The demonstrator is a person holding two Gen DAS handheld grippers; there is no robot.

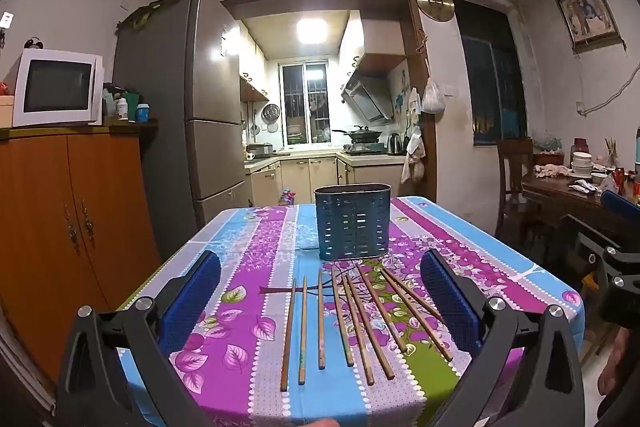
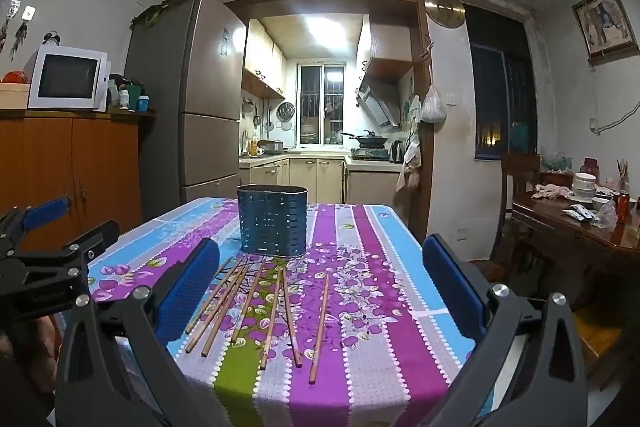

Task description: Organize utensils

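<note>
Several chopsticks [image 1: 348, 323] before holder [image 1: 352, 223] (blue)

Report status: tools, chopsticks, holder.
Left tool and right tool open, empty. Chopsticks loose on tablecloth; blue slotted holder upright behind them. Nothing in the way.

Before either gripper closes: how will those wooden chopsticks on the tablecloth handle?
The chopsticks are thin, straight sticks, so probably stiff and light. They lie flat and close together on the tablecloth, so a pinch may catch two. They look round, so a nudged one may roll. Both grippers are open, holding nothing.
</note>
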